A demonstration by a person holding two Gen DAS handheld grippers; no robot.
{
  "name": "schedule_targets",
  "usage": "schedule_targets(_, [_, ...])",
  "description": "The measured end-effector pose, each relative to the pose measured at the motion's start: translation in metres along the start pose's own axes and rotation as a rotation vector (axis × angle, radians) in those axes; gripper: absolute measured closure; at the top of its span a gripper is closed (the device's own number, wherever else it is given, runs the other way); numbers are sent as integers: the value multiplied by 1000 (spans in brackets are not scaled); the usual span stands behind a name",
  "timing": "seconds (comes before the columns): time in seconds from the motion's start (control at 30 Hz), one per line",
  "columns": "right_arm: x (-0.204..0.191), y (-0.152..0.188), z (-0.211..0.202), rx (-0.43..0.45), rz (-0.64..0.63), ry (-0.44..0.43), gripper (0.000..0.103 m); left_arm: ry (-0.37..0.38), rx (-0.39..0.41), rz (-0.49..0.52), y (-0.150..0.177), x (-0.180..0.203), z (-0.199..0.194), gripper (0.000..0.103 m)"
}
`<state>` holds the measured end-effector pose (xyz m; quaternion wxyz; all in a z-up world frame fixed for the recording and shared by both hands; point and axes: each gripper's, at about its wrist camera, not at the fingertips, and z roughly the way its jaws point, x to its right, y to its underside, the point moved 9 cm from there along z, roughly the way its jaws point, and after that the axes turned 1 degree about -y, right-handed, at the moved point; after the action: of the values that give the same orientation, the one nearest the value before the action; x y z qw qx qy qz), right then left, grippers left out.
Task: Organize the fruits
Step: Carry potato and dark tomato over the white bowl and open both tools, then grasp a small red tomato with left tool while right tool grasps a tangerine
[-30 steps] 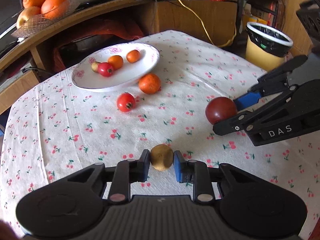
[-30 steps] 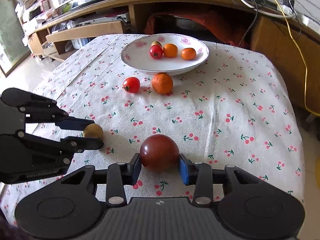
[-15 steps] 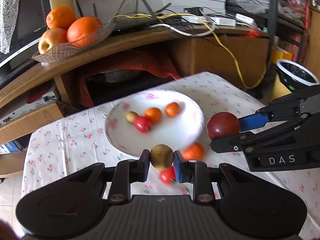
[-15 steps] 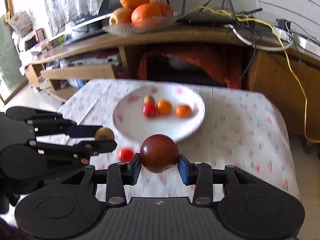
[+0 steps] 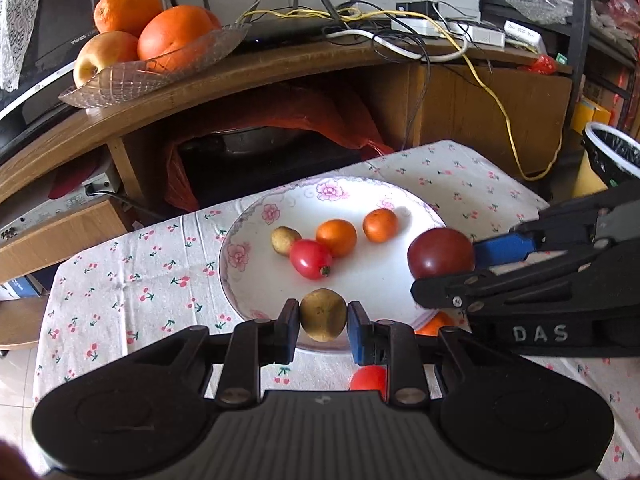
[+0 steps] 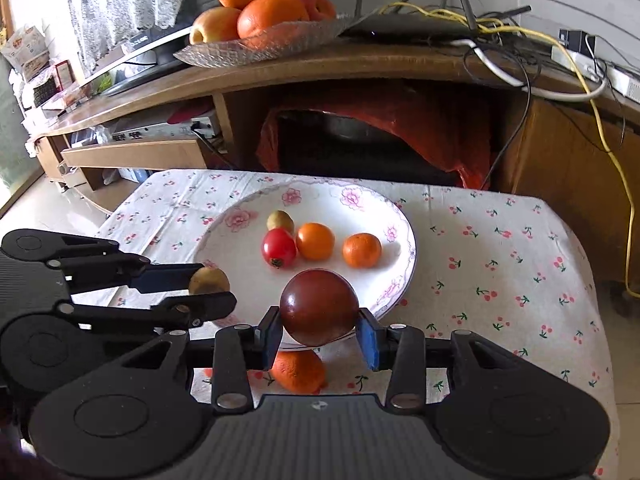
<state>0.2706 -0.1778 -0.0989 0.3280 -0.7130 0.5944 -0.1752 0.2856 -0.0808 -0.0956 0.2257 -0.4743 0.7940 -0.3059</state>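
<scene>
Two grippers, each clamping one fruit over the near rim of the white floral plate [image 5: 244, 258]. Left wrist view: left gripper [image 5: 323, 327], fingers closed against both sides of a brownish kiwi [image 5: 323, 314], held above the plate's near edge; on the plate, a small brown fruit [image 5: 285, 240], a red tomato [image 5: 310, 259] touching it, an orange tangerine [image 5: 336, 237] just behind the tomato, a second tangerine [image 5: 380, 225] apart to the right; right gripper [image 5: 442, 262] entering from the right, pinching a dark red tomato [image 5: 440, 253] over the plate's right side; a loose red tomato [image 5: 369, 378] and part of an orange fruit [image 5: 438, 323] on the cherry-print tablecloth [image 5: 120, 280] beside the plate, half hidden by the fingers. Right wrist view: right gripper [image 6: 319, 335], fingers shut tight on the dark red tomato [image 6: 318, 306] above the plate [image 6: 224, 240] rim; one orange [image 6: 298, 371] on the cloth beneath it; left gripper [image 6: 210, 294] at left, gripping the kiwi [image 6: 209, 280] over the plate's left edge; glass bowl [image 6: 256, 50] of oranges and apples on the wooden shelf behind
</scene>
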Motion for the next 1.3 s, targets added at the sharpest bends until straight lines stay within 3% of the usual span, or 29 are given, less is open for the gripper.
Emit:
schedule_targets(0.53, [2,-13,-7,63,21,-3,64,17,26,-31,-4,-6,-10,60])
schedule_targets(0.97, [1,40,-18,-49,-44,-18,63,113,-21,50,26,15,-31,59])
schedule_targets(1.3, [-11,41,7,-75,-61,-35,63,147,-58,42,39,13,-29,56])
